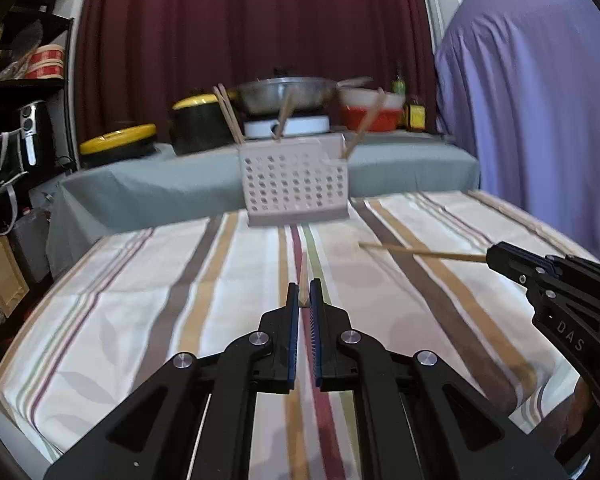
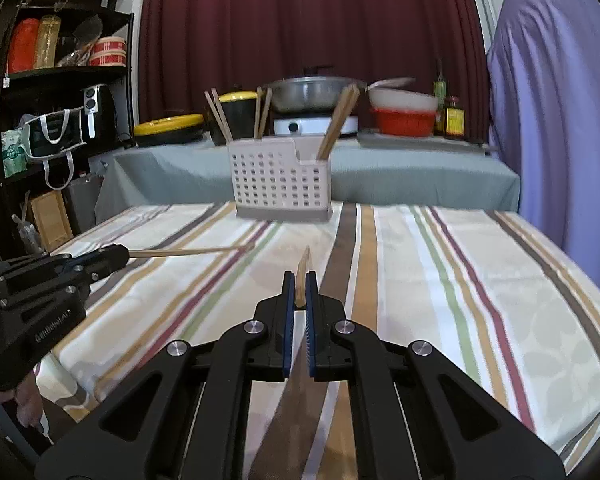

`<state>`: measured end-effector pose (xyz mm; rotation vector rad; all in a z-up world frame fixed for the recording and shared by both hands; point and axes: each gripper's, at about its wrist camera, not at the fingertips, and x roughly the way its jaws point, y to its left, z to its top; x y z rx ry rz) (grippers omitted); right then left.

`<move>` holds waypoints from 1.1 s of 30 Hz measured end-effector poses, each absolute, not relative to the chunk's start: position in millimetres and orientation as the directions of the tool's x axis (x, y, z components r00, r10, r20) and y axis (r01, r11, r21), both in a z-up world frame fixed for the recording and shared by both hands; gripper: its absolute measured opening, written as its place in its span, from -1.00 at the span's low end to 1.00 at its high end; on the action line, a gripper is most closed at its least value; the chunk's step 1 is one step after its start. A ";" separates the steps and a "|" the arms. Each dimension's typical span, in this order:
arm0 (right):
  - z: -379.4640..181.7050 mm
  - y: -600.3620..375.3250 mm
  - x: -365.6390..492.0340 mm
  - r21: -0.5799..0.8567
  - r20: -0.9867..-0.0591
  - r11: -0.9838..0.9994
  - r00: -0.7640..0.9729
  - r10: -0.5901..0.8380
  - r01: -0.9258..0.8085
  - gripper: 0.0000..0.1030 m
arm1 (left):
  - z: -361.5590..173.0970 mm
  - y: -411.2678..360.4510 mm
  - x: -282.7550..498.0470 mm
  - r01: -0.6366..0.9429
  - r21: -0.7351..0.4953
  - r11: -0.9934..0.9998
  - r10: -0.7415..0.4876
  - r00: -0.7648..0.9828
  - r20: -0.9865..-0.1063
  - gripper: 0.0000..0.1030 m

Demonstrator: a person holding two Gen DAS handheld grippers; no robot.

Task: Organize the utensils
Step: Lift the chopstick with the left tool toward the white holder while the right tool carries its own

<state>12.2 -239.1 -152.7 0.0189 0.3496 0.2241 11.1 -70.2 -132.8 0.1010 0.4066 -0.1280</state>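
A beige perforated utensil holder (image 1: 296, 182) stands at the far end of the striped table, with several wooden chopsticks (image 1: 230, 114) upright in it; it also shows in the right wrist view (image 2: 281, 184). My left gripper (image 1: 304, 284) is shut on a wooden chopstick (image 1: 303, 276) that points toward the holder. My right gripper (image 2: 299, 276) is shut on another chopstick (image 2: 303, 276). In the left wrist view the right gripper (image 1: 490, 258) holds its chopstick (image 1: 420, 253) pointing left. In the right wrist view the left gripper (image 2: 126, 255) holds its chopstick (image 2: 188, 252) pointing right. Both are above the cloth.
A striped tablecloth (image 2: 440, 280) covers the table. Behind it a grey-covered bench (image 2: 420, 176) carries a wok on a burner (image 2: 316, 94), yellow-lidded pots (image 2: 168, 126), red and white bowls (image 2: 404, 114) and bottles. Black shelving (image 2: 60, 80) stands left; a purple cover (image 2: 560, 120) hangs right.
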 end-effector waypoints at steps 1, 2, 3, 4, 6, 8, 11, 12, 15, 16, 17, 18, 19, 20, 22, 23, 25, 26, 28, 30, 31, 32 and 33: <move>-149.0 -238.6 11.4 0.054 -0.329 0.975 0.918 0.221 -0.216 -0.89 | -126.5 -67.0 9.1 0.138 0.066 0.988 -0.102 0.918 -0.384 -0.88; -144.0 -237.7 10.0 0.048 -0.318 0.975 0.922 0.222 -0.218 -0.89 | -121.9 -64.7 7.9 0.134 0.061 0.989 -0.101 0.922 -0.373 -0.88; -140.4 -237.4 9.3 0.043 -0.311 0.975 0.924 0.222 -0.219 -0.89 | -118.4 -62.9 7.4 0.131 0.057 0.990 -0.101 0.925 -0.367 -0.88; -135.6 -237.0 8.1 0.037 -0.299 0.975 0.928 0.221 -0.220 -0.89 | -113.9 -61.1 6.4 0.130 0.052 0.990 -0.103 0.928 -0.358 -0.88; -126.1 -237.3 6.6 0.034 -0.278 0.975 0.935 0.222 -0.222 -0.89 | -105.5 -58.2 4.8 0.127 0.042 0.991 -0.105 0.933 -0.344 -0.88; -116.1 -238.9 5.0 0.036 -0.255 0.975 0.941 0.223 -0.221 -0.89 | -95.3 -54.8 1.5 0.125 0.033 0.992 -0.108 0.941 -0.322 -0.88; -100.7 -242.0 3.4 0.033 -0.222 0.976 0.950 0.219 -0.217 -0.89 | -79.4 -49.1 -2.2 0.118 0.024 0.993 -0.106 0.951 -0.292 -0.88; -97.4 -242.8 2.8 0.032 -0.214 0.976 0.952 0.218 -0.216 -0.89 | -76.7 -47.7 -2.9 0.117 0.020 0.993 -0.106 0.952 -0.288 -0.88; -84.7 -246.2 2.9 0.035 -0.190 0.975 0.957 0.220 -0.217 -0.89 | -63.7 -39.7 -2.8 0.113 -0.012 0.994 -0.112 0.954 -0.280 -0.88; -80.9 -247.0 2.8 0.036 -0.183 0.975 0.958 0.222 -0.219 -0.89 | -60.9 -37.3 -2.8 0.112 -0.020 0.994 -0.113 0.954 -0.279 -0.88; -78.6 -247.8 3.1 0.036 -0.180 0.975 0.958 0.222 -0.219 -0.89 | -56.7 -34.8 -2.0 0.109 -0.027 0.994 -0.112 0.953 -0.281 -0.88; -74.4 -248.1 3.5 0.033 -0.173 0.975 0.959 0.222 -0.220 -0.89 | -53.6 -32.6 -1.8 0.109 -0.032 0.994 -0.113 0.953 -0.282 -0.88; -71.8 -248.3 3.7 0.032 -0.170 0.975 0.960 0.223 -0.221 -0.89 | -50.0 -30.4 -1.7 0.108 -0.038 0.993 -0.114 0.952 -0.283 -0.88; -69.2 -248.8 4.0 0.030 -0.166 0.975 0.960 0.224 -0.222 -0.89 | -48.1 -29.1 -1.6 0.107 -0.041 0.993 -0.114 0.952 -0.285 -0.88; -63.4 -249.0 6.2 0.025 -0.164 0.974 0.960 0.226 -0.225 -0.89 | -42.5 -26.2 -2.0 0.104 -0.044 0.994 -0.112 0.952 -0.285 -0.88; -61.1 -248.9 7.4 0.024 -0.163 0.974 0.960 0.227 -0.226 -0.89 | -39.3 -24.8 -2.0 0.102 -0.044 0.994 -0.111 0.952 -0.286 -0.88; -58.1 -246.8 9.2 0.019 -0.166 0.973 0.959 0.230 -0.230 -0.89 | -34.1 -22.6 -1.4 0.101 -0.046 0.994 -0.110 0.951 -0.288 -0.88; -56.4 -246.0 10.4 0.016 -0.167 0.973 0.958 0.231 -0.232 -0.89 | -31.9 -21.2 -0.8 0.102 -0.050 0.994 -0.112 0.951 -0.288 -0.88; -53.7 -244.2 13.3 0.012 -0.173 0.971 0.956 0.236 -0.237 -0.89 | -28.9 -19.1 0.2 0.102 -0.049 0.994 -0.112 0.951 -0.289 -0.88; -50.5 -241.2 16.0 0.007 -0.176 0.970 0.954 0.241 -0.244 -0.89 | -25.9 -18.1 1.5 0.102 -0.043 0.994 -0.110 0.951 -0.289 -0.88; -48.8 -239.8 17.7 0.004 -0.178 0.969 0.953 0.244 -0.247 -0.89 | -24.5 -17.6 3.0 0.104 -0.042 0.994 -0.112 0.950 -0.293 -0.88; -47.7 -239.0 18.7 0.002 -0.178 0.968 0.953 0.246 -0.250 -0.89 | -23.2 -16.5 4.5 0.105 -0.045 0.993 -0.114 0.949 -0.295 -0.88; -45.7 -237.4 20.3 -0.002 -0.176 0.967 0.952 0.249 -0.253 -0.89 | -22.3 -15.1 5.8 0.106 -0.050 0.993 -0.116 0.948 -0.297 -0.88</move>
